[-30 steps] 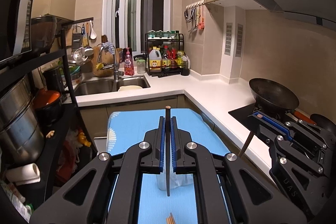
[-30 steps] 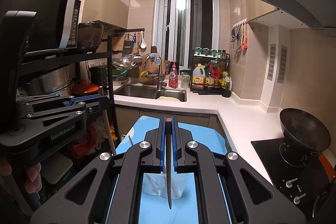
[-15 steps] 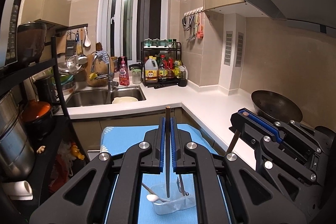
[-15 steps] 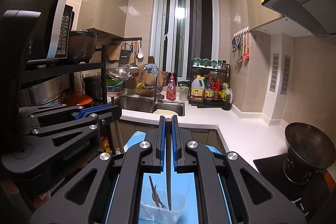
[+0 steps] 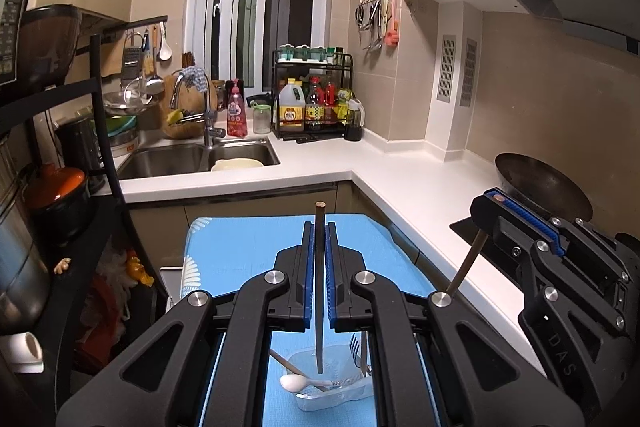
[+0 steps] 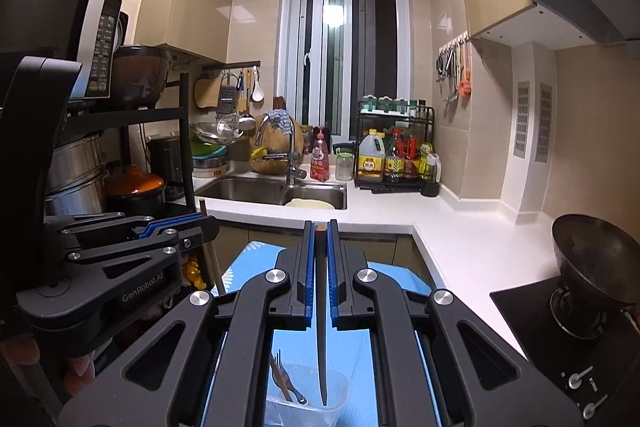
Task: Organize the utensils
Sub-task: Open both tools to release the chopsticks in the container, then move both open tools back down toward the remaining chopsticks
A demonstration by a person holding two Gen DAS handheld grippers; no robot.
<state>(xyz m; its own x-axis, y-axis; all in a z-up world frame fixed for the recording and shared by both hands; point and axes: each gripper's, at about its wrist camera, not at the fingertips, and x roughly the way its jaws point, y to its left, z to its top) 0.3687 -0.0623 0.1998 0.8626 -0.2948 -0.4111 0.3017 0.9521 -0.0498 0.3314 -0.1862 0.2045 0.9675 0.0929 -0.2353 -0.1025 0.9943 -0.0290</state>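
Left gripper (image 5: 319,239): clenched on a dark chopstick (image 5: 319,291), upright, tip down inside clear container (image 5: 336,387).
Right gripper (image 6: 321,239): clenched on second chopstick (image 6: 321,327), tip low in the container.
Container contents: white spoon (image 5: 298,382), fork (image 5: 357,351).
Underneath: blue mat (image 5: 248,247).
Beyond: white counter (image 5: 400,183), sink (image 5: 192,157), wok (image 5: 540,185).

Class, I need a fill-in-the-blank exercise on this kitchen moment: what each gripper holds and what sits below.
1. Each gripper, left gripper and right gripper, is shut on one ____.
2. The clear container stands on a ____ mat.
3. The spoon in the container is ____.

Missing words: chopstick; blue; white
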